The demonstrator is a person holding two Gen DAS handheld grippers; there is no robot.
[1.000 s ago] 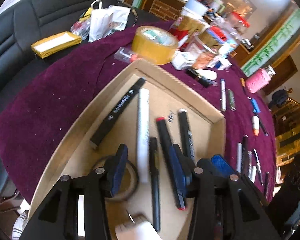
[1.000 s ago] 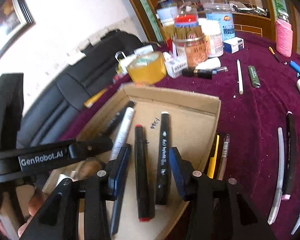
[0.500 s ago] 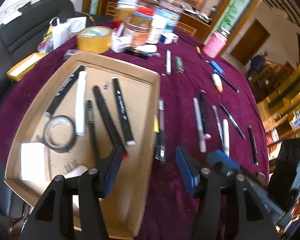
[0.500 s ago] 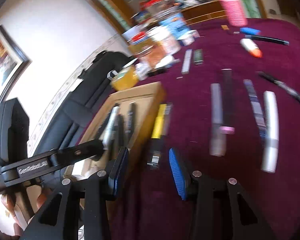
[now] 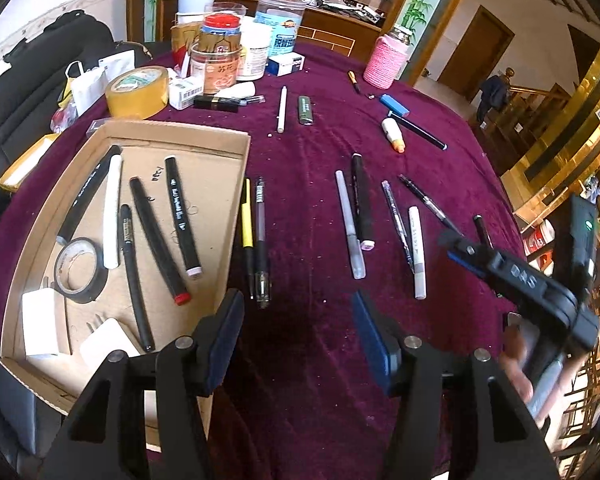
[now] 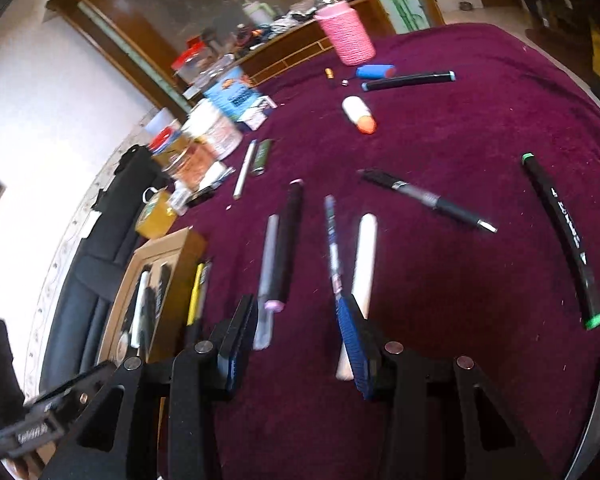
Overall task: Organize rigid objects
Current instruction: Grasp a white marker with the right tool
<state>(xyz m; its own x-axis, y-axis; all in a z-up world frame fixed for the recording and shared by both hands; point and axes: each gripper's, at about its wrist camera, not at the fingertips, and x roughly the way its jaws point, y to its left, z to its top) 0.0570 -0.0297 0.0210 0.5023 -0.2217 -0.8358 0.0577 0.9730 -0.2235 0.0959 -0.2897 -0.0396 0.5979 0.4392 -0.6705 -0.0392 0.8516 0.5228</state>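
Note:
A cardboard tray at the left of the purple tablecloth holds several markers, a black tape roll and white plugs. My left gripper hangs open and empty over bare cloth just right of the tray, near a yellow pen and a black gel pen. My right gripper is open above the near ends of a grey pen and a pink-tipped black marker, gripping nothing. A blue pen and a white pen lie by its right finger. A green-ended marker lies far right.
Jars, boxes and a yellow tape roll crowd the table's far left. A pink-covered bottle, a green lighter and more pens lie farther back. A black sofa stands behind the tray. The table edge curves down at the right.
Both grippers have swung from above the tray's markers rightward to over the purple cloth and loose pens. The left jaws stand wider than a second ago.

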